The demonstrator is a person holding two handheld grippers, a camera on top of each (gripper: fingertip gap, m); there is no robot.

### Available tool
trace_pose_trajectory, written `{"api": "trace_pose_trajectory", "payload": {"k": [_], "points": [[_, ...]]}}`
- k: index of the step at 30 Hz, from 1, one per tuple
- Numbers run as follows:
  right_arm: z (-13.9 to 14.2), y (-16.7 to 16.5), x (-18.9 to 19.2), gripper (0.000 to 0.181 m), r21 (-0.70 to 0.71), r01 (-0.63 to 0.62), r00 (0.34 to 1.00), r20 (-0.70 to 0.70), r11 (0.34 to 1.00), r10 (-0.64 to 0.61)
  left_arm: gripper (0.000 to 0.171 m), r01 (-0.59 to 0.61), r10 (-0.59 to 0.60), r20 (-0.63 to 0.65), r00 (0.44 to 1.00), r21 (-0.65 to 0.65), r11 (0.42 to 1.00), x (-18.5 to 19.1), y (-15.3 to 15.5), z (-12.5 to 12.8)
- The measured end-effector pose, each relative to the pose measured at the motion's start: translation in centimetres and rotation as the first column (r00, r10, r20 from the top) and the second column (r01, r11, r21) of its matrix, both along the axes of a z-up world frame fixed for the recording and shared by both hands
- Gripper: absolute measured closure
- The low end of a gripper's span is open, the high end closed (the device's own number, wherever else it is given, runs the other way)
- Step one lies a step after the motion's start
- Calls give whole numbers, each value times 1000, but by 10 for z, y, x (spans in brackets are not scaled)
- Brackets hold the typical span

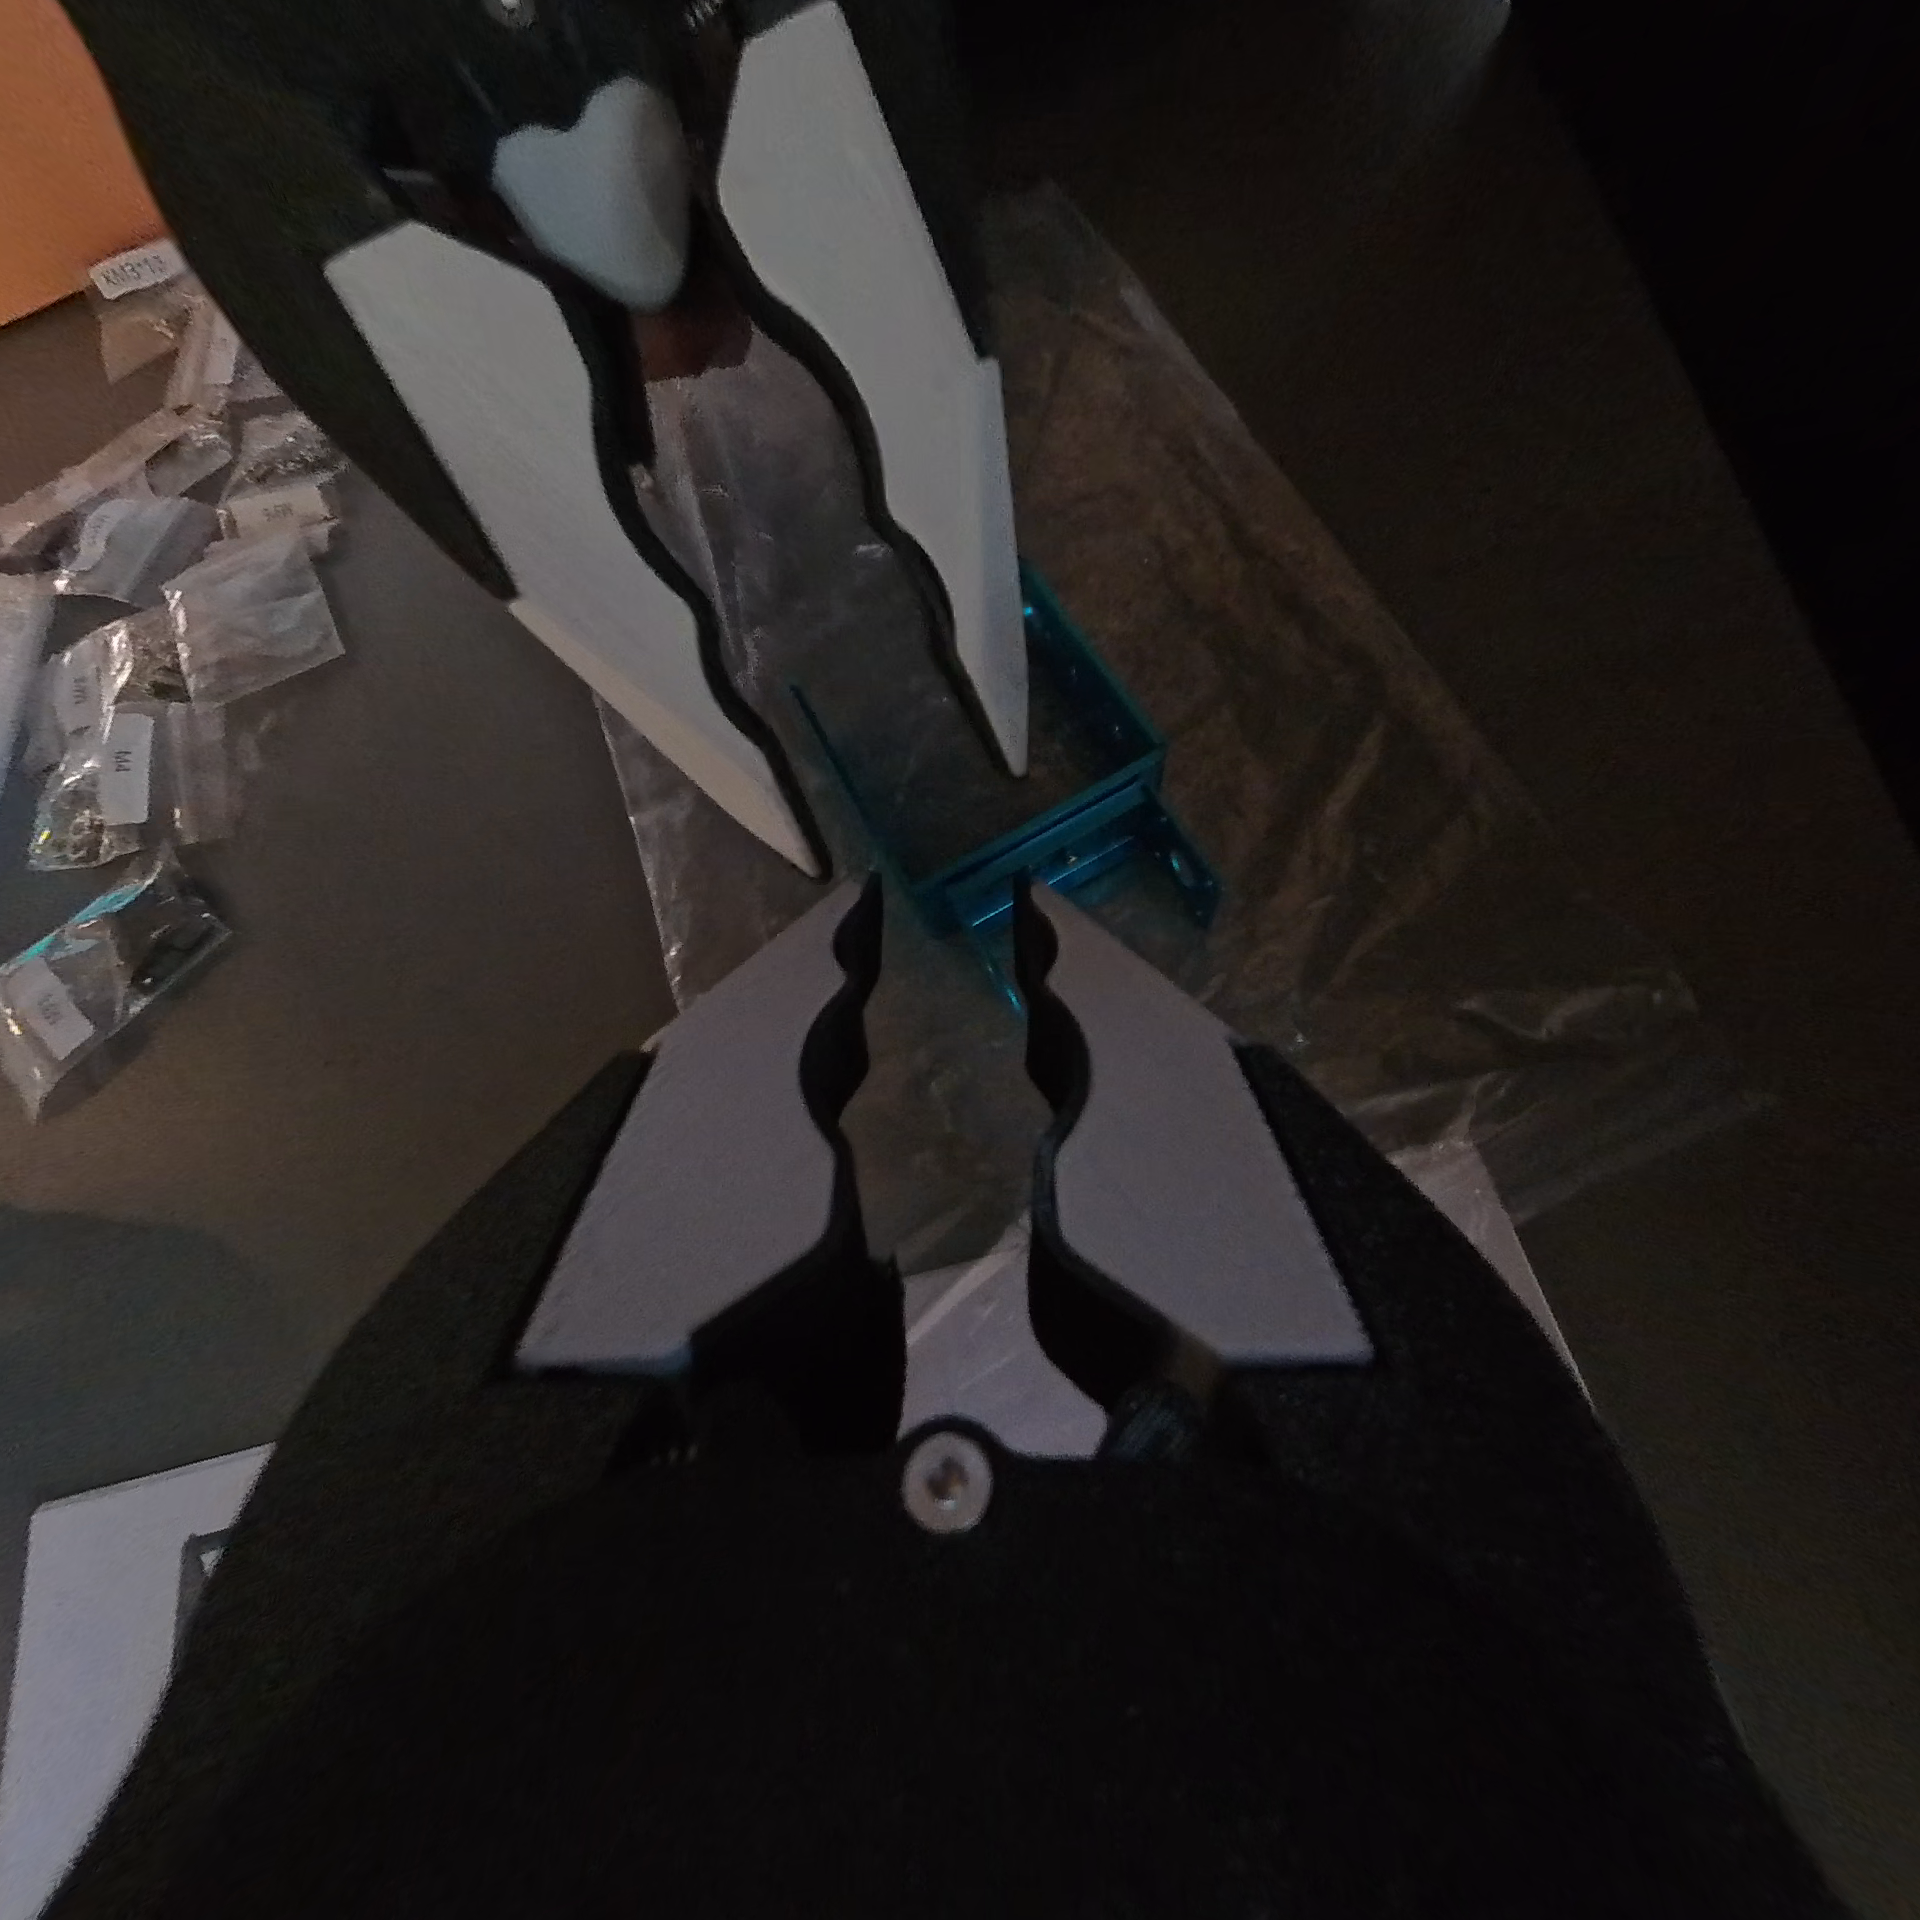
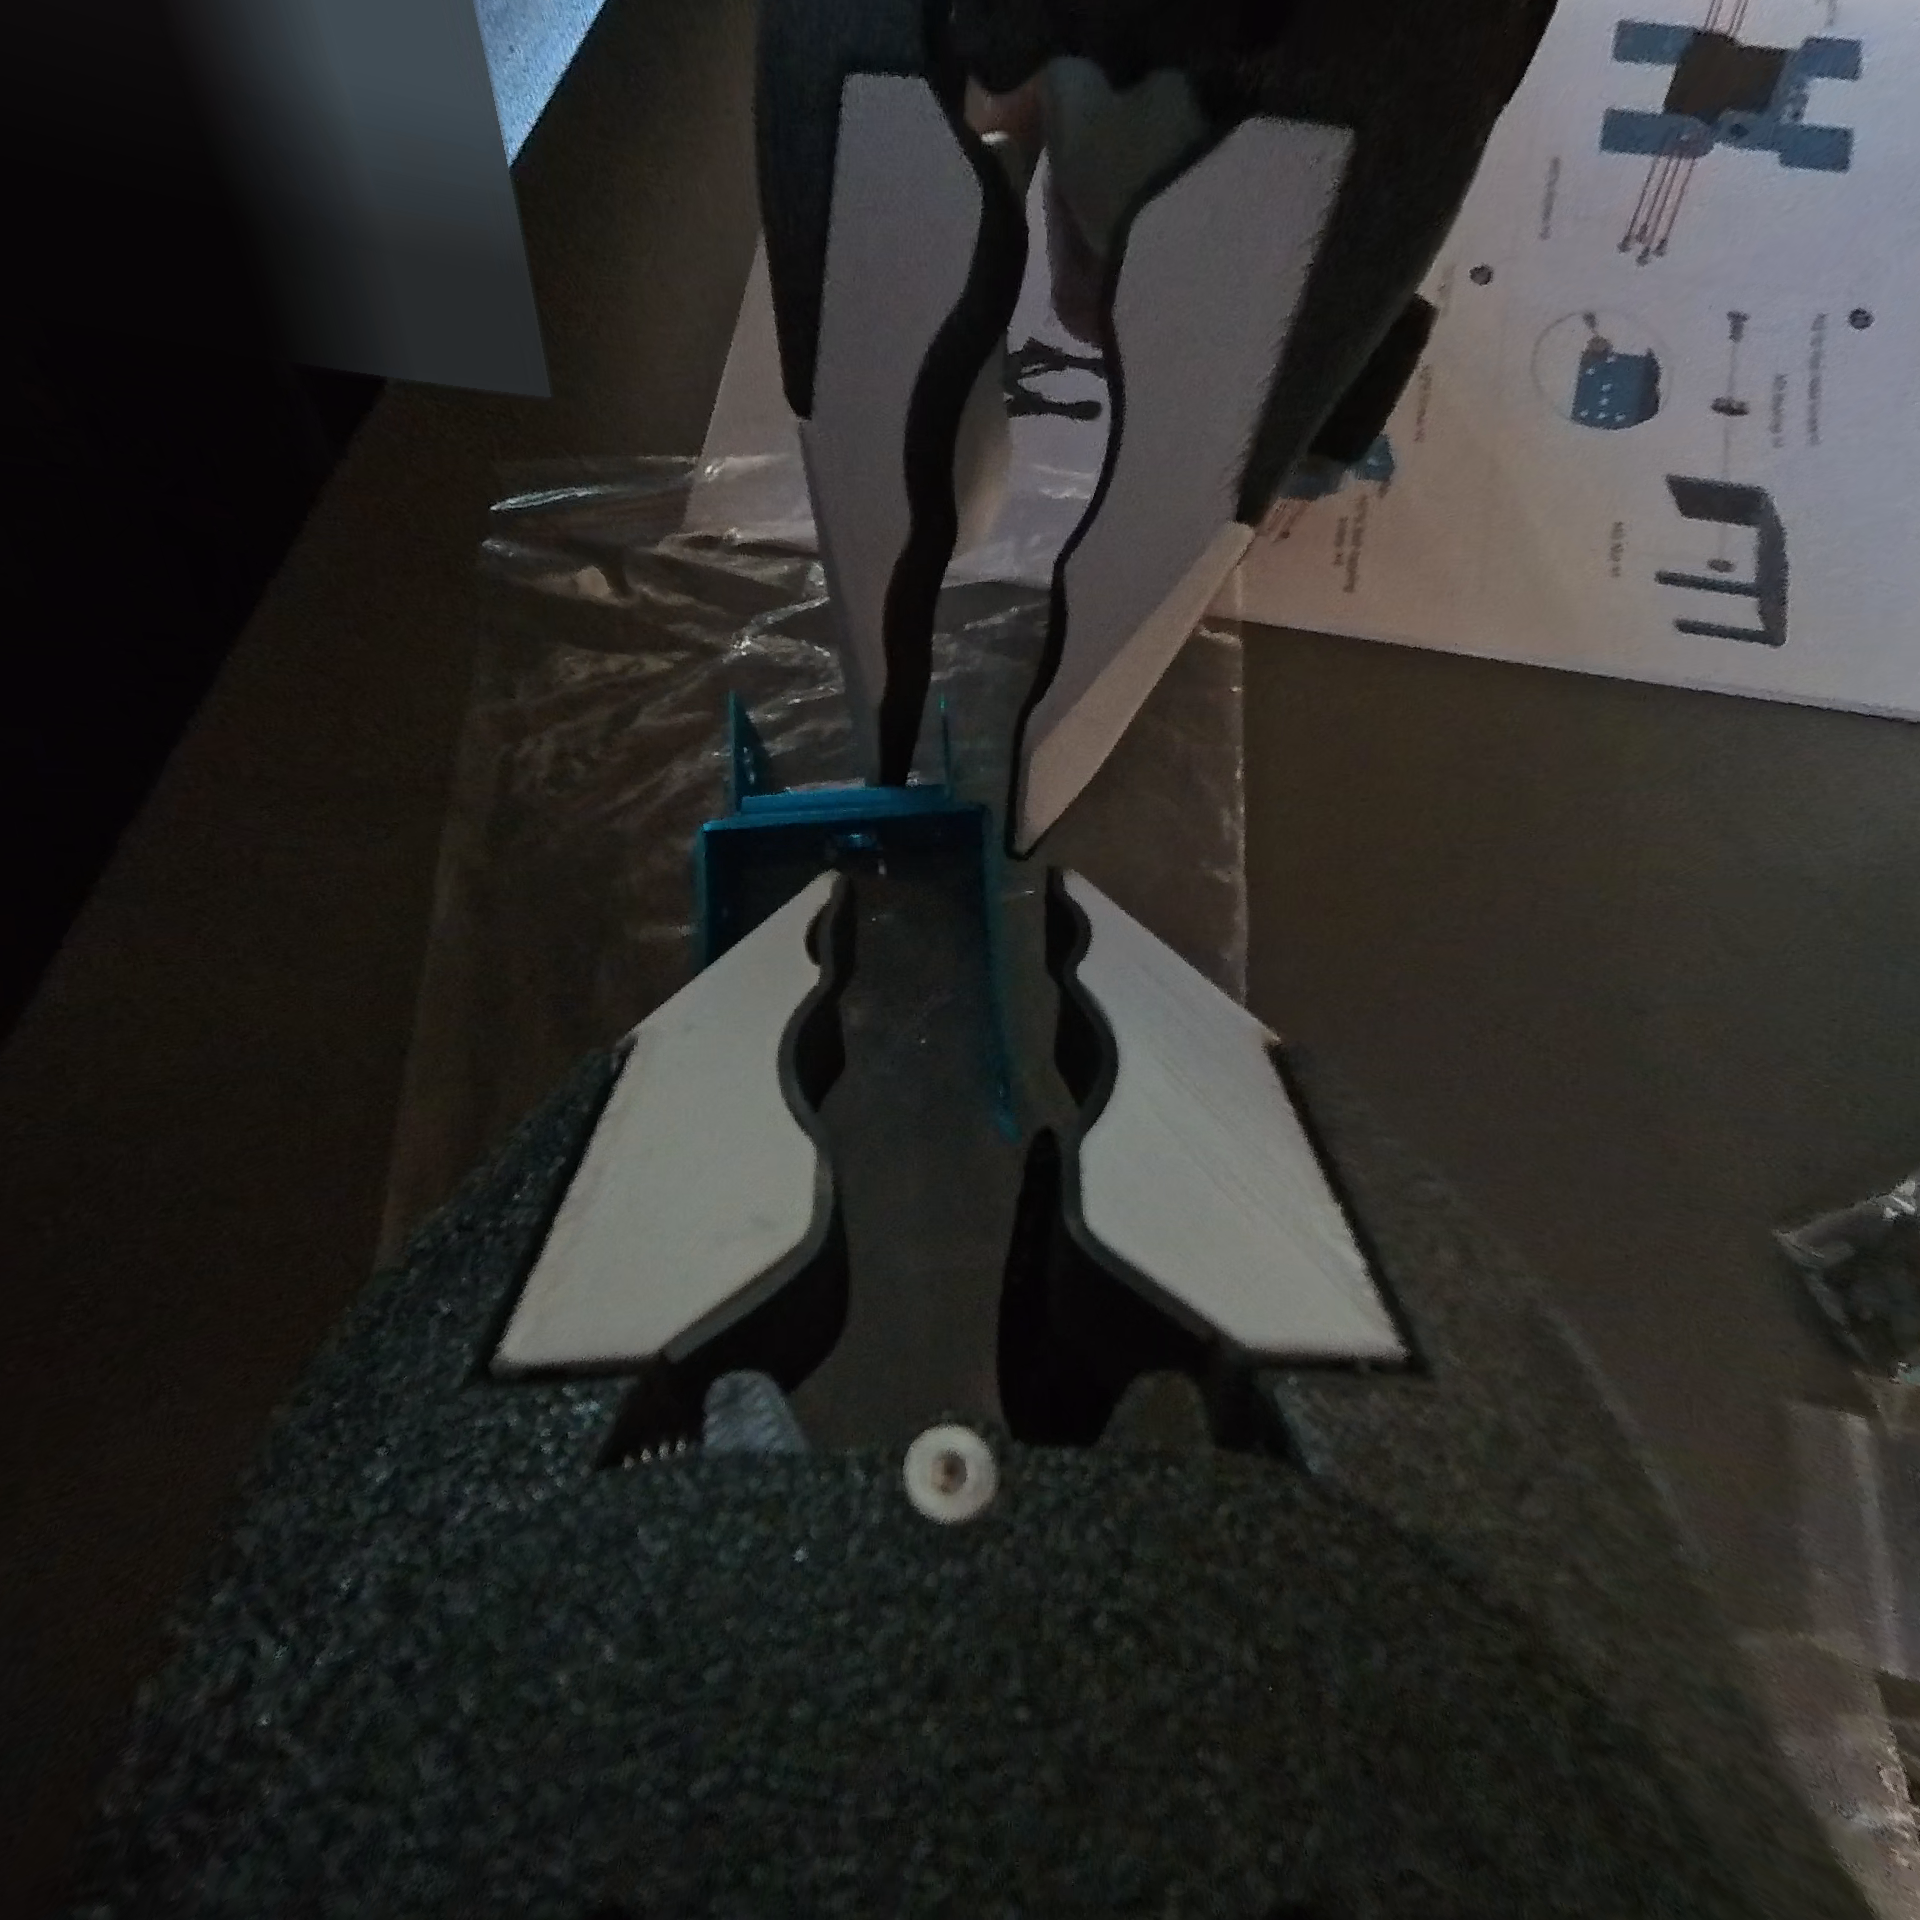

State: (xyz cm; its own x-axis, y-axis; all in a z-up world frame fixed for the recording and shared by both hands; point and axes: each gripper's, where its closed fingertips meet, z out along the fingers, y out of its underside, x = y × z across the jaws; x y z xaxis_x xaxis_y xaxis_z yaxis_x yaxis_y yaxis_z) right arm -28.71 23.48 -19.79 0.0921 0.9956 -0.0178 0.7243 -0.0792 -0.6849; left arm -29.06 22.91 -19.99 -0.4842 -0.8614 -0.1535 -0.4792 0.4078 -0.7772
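Two grippers meet nose to nose over a blue metal bracket assembly [image 1: 1049, 831] lying on crinkled clear plastic sheeting [image 1: 1299, 727] on the dark bench [image 1: 416, 935]. Left gripper [image 1: 940, 883]: fingers apart, tips at the bracket's near end, one tip over its wall; contact unclear. Right gripper [image 2: 945, 878]: fingers apart, straddling one bracket wall, nothing clamped. Small bags of hardware [image 1: 135, 665] lie scattered on the left gripper's left side. A printed instruction sheet [image 2: 1662, 364] lies beyond the bracket in the right wrist view.
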Motion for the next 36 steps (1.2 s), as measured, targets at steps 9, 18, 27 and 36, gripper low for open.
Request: {"api": "trace_pose_trajectory", "payload": {"k": [9,18,27,36], "points": [[-1,2,5,143,10,12,1000,20,1000,-13,147,7,-7,-6,1000,38,999,0,-1,-4],[13,-16,26,158,-4,-102,993,67,995,102,150,8,-7,-7,1000,50,999,0,-2,-6],[-5,-14,2,162,61,-139,982,136,988,130,150,14,-13,-12,1000,42,999,-2,-2,-5],[-5,-14,-22,158,52,-126,986,113,991,120,145,34,-32,-43,999,51,998,-9,-2,-4]]}}
